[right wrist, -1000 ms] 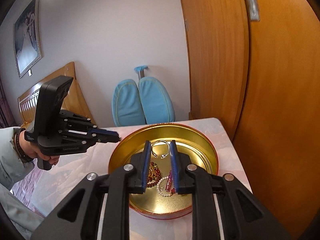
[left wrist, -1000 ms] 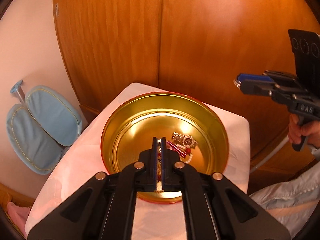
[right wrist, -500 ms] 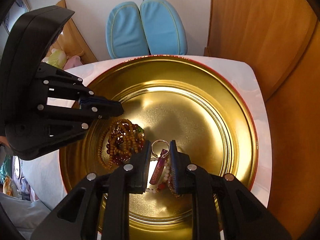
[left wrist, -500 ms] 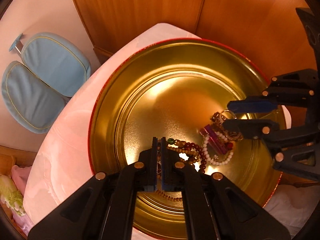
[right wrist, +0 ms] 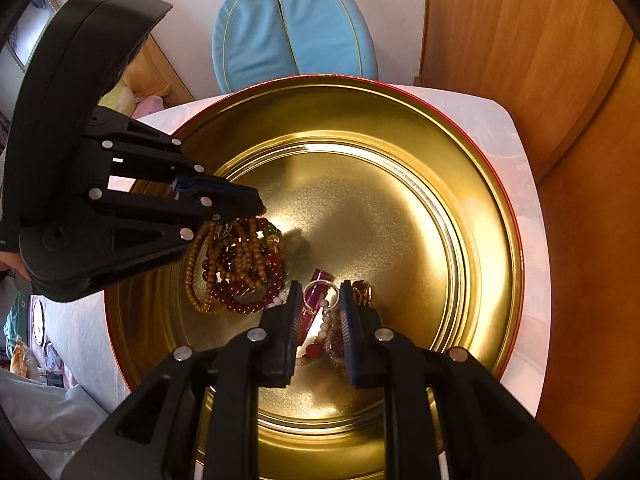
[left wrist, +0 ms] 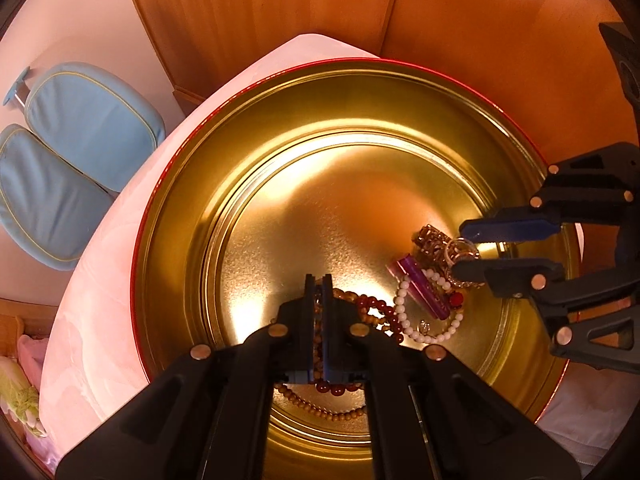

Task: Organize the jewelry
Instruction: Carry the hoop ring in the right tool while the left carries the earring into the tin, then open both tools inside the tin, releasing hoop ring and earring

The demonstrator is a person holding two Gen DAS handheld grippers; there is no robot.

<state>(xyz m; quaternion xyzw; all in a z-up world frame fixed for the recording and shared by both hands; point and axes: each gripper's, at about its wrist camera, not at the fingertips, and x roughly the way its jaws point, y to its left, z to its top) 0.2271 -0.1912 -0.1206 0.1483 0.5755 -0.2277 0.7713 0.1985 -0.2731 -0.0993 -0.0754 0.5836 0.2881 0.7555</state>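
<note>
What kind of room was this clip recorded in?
Probably a bedroom in a home. The right wrist view shows a wooden headboard against the wall and a framed picture above it; a tall wooden wardrobe stands behind the small table holding the gold tin of jewelry.

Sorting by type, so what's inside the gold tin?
Inside the gold tin: brown and red bead strands, a white bead bracelet, a purple piece, a ring. The tongs cover parts.

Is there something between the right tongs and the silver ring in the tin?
Nothing visible. The silver ring already sits between the two fingers of the right tongs, which are apart. A purple piece and a white bead bracelet crowd the ring inside the gold tin.
</note>
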